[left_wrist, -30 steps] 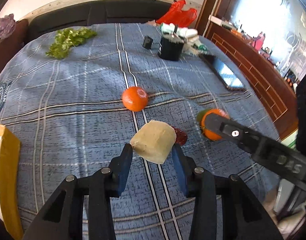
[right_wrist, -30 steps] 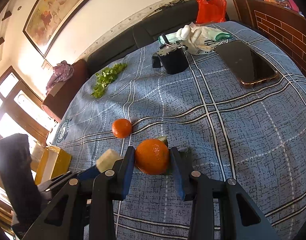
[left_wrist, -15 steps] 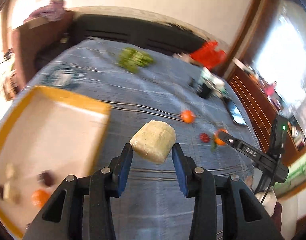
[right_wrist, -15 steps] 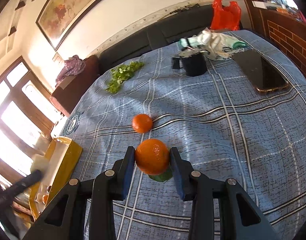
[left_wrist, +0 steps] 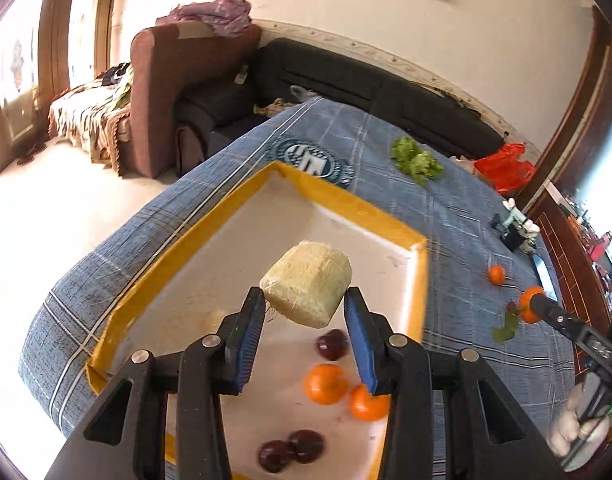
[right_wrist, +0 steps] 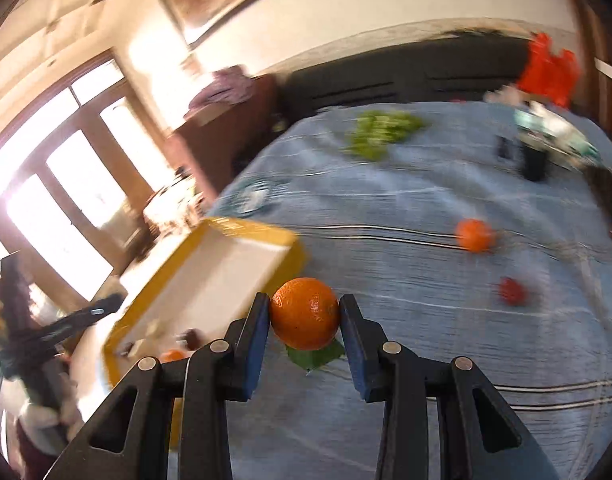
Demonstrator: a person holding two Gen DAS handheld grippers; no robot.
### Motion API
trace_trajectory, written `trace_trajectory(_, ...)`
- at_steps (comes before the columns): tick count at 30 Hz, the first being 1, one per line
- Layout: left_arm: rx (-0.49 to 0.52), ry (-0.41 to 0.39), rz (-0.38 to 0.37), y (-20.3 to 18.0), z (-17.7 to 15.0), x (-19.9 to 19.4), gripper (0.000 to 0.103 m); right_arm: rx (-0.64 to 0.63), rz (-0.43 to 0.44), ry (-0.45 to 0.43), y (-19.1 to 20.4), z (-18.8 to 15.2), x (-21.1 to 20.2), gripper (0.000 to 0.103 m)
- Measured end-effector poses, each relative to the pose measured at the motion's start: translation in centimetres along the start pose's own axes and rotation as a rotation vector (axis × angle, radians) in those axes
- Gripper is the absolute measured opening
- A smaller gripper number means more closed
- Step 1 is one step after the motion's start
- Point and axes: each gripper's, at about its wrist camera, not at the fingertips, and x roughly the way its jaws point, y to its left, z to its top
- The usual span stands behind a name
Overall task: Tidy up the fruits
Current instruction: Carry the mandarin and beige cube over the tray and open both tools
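Blue plaid cloth covers the tabletop (left_wrist: 458,216), sofa and bright windows behind. Nearest in left wrist view, left hand-held gripper (left_wrist: 306,320) pinches a pale fibrous fruit chunk (left_wrist: 307,288) by two opposite sides, held in the air over the yellow-rimmed tray (left_wrist: 338,196). Chunk looks light, cut and soft-ish, likely to dent or shed fibres, so grip mid-body stays gentle. Below it in the tray: two small oranges (left_wrist: 326,383), dark red round fruits (left_wrist: 332,344), more dark ones nearer the camera edge. Right wrist view, blurred: right hand-held gripper (right_wrist: 305,316) clamps a leafy orange (right_wrist: 305,313) across its widest part, lifted above the cloth, green leaf hanging under it. Orange is firm, round, waxy; may roll out if held off-centre. Tray sits just left of it, apart. Farther out on the cloth, a loose orange (right_wrist: 475,235) and a small red fruit (right_wrist: 512,291) not yet collected. Beyond those, green leafy bunch (right_wrist: 380,130), dark cup (right_wrist: 533,162), red plastic bag (right_wrist: 548,66) by the sofa.
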Motion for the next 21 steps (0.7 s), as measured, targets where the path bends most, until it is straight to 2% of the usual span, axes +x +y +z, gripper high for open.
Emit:
trace_trajectory(5, -0.001, 0.028, 0.005, 1.3, 0.1, 1.7, 0.04, -0.034, 0.091, 0.073, 5.2, -0.1, 3.5, 0.04)
trace_trajectory(7, 0.001, 0.036, 0.007, 1.6, 0.4, 2.5, 0.04, -0.046, 0.101, 0.099, 6.5, -0.3, 5.0, 0.04)
trace_trajectory(15, 0.019, 0.086, 0.035, 1.5, 1.1, 5.7, 0.04, -0.122, 0.044, 0.214, 9.2, -1.4, 10.9, 0.04)
trace_trajectory(21, -0.034, 0.093, 0.022, 2.3, 0.8, 6.0, 0.04, -0.166, -0.012, 0.28, 10.0, -2.1, 14.3, 0.04)
